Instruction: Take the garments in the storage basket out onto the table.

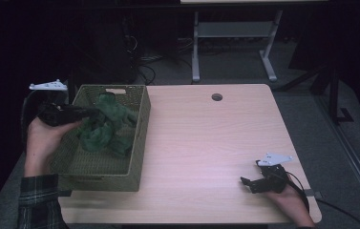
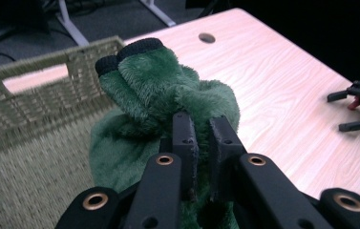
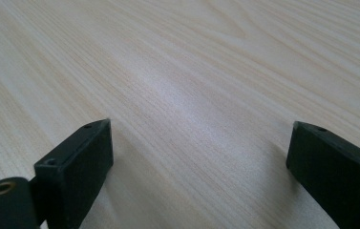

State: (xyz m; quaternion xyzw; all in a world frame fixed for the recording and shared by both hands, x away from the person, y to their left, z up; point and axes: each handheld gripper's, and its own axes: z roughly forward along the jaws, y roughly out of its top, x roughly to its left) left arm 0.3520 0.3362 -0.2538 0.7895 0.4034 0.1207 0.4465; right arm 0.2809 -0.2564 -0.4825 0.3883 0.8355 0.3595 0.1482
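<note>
Above the wicker basket (image 1: 139,143), the left hand-held gripper (image 2: 201,138) pinches a green plush garment (image 2: 168,90), seemingly to lift it out.

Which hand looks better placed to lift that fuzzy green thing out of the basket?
Left: the left gripper already pinches the green plush cloth above the basket; the right gripper rests open across the table.

One basket, one green garment, two grippers.
We count one woven basket (image 1: 134,138) at the left, one green fleece garment (image 1: 108,126) in it, two grippers, left gripper (image 1: 89,112) and right gripper (image 1: 245,183), on one wooden table (image 1: 206,143).
</note>
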